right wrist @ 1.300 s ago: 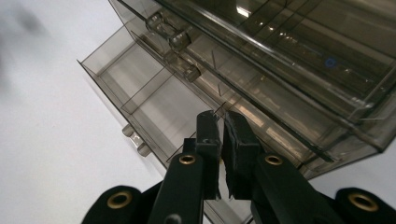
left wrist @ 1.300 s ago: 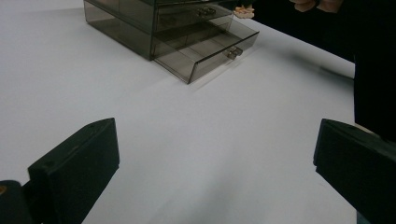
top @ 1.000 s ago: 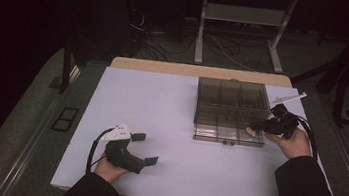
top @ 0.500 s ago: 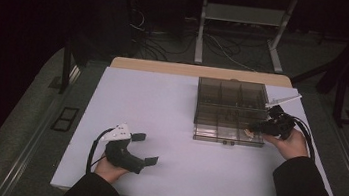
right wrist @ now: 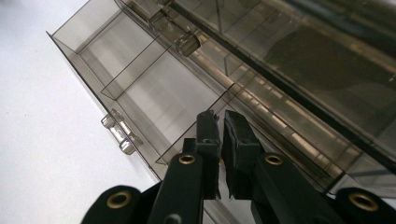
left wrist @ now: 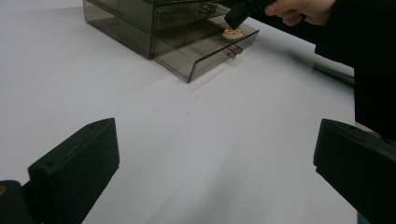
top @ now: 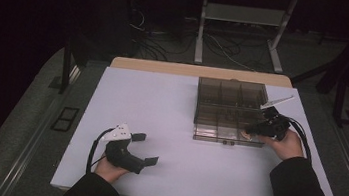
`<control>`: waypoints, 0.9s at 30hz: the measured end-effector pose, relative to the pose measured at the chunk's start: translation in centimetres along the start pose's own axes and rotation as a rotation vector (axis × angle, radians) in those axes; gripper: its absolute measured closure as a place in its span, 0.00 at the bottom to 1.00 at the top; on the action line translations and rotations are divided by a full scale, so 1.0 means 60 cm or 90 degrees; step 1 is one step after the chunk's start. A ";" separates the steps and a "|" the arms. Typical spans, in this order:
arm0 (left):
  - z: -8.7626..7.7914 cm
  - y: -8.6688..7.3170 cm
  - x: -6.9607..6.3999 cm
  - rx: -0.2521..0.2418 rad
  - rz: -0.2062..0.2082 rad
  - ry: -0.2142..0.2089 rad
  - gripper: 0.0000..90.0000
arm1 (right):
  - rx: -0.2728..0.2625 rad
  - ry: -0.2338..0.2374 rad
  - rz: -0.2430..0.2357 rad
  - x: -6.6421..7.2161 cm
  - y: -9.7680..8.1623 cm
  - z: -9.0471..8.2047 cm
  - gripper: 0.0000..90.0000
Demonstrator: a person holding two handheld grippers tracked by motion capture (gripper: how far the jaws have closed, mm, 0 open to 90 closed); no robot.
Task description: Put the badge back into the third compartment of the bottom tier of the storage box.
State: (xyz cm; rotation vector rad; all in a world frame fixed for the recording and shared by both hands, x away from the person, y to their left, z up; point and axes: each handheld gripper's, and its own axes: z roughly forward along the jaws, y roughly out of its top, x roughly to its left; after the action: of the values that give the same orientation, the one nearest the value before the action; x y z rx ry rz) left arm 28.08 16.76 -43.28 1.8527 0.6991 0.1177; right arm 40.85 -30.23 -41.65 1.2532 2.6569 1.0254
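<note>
My right tool [top: 259,130], jaws pressed nearly together, hangs directly over the small tan piece [left wrist: 232,33] lying in the open drawer [right wrist: 140,100], perhaps just touching it, while my spread left tool [top: 143,148] rests well apart on the surface [top: 171,107].

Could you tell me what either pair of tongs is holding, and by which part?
Left tongs are open and empty. Right tongs are nearly shut at a small tan piece in the drawer; a grip cannot be told.
</note>
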 end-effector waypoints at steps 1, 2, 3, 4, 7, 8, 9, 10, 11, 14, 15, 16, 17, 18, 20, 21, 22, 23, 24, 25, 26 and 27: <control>0.000 0.000 0.000 0.000 0.000 0.000 0.00 | 0.001 0.001 -0.001 0.000 0.000 0.002 0.93; 0.000 0.000 0.000 0.000 0.000 0.000 0.00 | 0.003 0.001 -0.002 0.000 0.000 0.004 0.93; 0.000 0.000 0.000 0.001 0.000 0.000 0.00 | 0.005 0.001 -0.003 0.000 0.000 0.005 0.93; 0.000 0.000 0.000 0.001 0.000 0.000 0.00 | 0.006 0.002 -0.002 0.000 0.000 0.007 0.93; 0.000 0.000 0.000 0.001 0.001 -0.001 0.00 | 0.008 0.004 -0.004 0.000 -0.001 0.010 0.93; 0.000 0.000 0.000 0.000 0.000 -0.001 0.00 | 0.008 0.004 -0.003 0.000 -0.001 0.011 0.93; 0.000 0.000 0.000 0.000 0.000 -0.001 0.00 | 0.006 0.005 -0.002 0.000 -0.001 0.012 0.93; 0.000 0.000 0.000 0.000 0.000 -0.001 0.00 | 0.004 0.007 0.000 0.000 -0.002 0.013 0.93; 0.000 0.000 0.000 0.000 0.000 -0.001 0.00 | 0.004 0.007 0.000 0.000 -0.002 0.013 0.93; 0.000 0.000 0.000 0.001 0.000 0.000 0.00 | 0.002 0.008 0.003 -0.001 -0.001 0.013 0.92; 0.000 0.000 0.000 0.001 -0.001 -0.001 0.00 | 0.002 0.009 0.004 -0.001 -0.001 0.013 0.92; 0.001 0.000 0.000 0.000 -0.001 0.000 0.00 | 0.002 0.009 0.004 -0.001 -0.002 0.014 0.92; 0.001 0.000 0.000 0.000 -0.001 0.000 0.00 | 0.002 0.009 0.004 -0.001 -0.002 0.014 0.92; 0.001 0.000 0.000 0.001 -0.001 0.000 0.00 | 0.002 0.009 0.005 -0.001 -0.002 0.014 0.92; 0.000 0.000 0.000 0.001 -0.001 0.000 0.00 | 0.002 0.008 0.008 -0.001 -0.002 0.013 0.88; 0.000 0.000 0.000 0.000 -0.001 0.000 0.00 | 0.002 0.005 0.010 -0.001 -0.002 0.012 0.86; 0.000 0.000 0.000 0.000 -0.001 0.000 0.00 | 0.003 0.003 0.008 -0.001 -0.001 0.011 0.85; 0.000 0.000 0.000 0.000 -0.002 0.000 0.00 | 0.003 0.000 0.009 0.000 -0.001 0.009 0.84; 0.000 0.000 0.000 0.000 -0.002 -0.001 0.00 | 0.003 -0.002 0.010 0.000 -0.001 0.008 0.83; 0.000 0.000 0.000 0.000 -0.002 -0.001 0.00 | 0.003 -0.002 0.010 0.000 -0.001 0.008 0.83; 0.000 0.000 -0.001 0.000 -0.002 -0.001 0.00 | 0.000 -0.003 0.009 0.002 0.000 0.004 0.81; 0.000 0.000 -0.001 0.000 -0.002 -0.001 0.00 | 0.000 -0.003 0.009 0.002 0.000 0.004 0.81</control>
State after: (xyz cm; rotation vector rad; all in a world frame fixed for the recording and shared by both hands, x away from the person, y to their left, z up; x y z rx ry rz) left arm 28.03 16.74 -43.27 1.8513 0.7002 0.1137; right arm 40.86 -30.02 -41.84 1.2756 2.6488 1.0231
